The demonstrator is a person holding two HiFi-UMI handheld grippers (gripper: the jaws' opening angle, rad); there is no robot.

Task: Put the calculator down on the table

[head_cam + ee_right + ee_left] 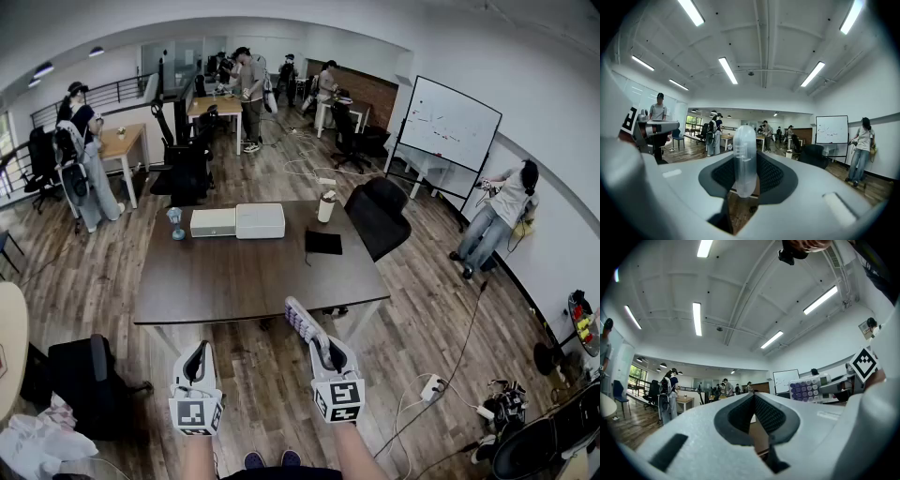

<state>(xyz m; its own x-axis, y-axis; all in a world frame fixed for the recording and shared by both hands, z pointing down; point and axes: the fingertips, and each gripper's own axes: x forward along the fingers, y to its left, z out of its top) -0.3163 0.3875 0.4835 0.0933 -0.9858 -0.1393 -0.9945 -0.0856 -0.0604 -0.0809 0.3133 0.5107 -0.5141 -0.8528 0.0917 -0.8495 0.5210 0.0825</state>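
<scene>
**At the table's near edge, calculator aloft in the right gripper**

Off the table, in the air, that's where the calculator (pixel 303 322) is: white body, purple keys, hanging just short of the near edge of the dark table (pixel 216 281). Its long axis runs straight out of the jaws and away from the person, nosing forward and a little left towards the tabletop. It's standing on edge too. In the right gripper view it shows as a thin upright sliver (pixel 744 159), and in the left gripper view the key face (pixel 806 390) is turned towards that side.

The right gripper (pixel 328 354) is clamped on the calculator's near end, both pads pressed against it, and this hand plainly carries the job. The left gripper (pixel 197 361) sits alongside, well apart from the calculator, jaws together with nothing between them.

So the landing zone lies dead ahead. By the look of it, the move wants a reach forward over the edge and a roll of the wrist to bring the keys up before letting go. There's open wood this side of the white boxes (pixel 237 221) and the black pouch (pixel 323 242).
</scene>
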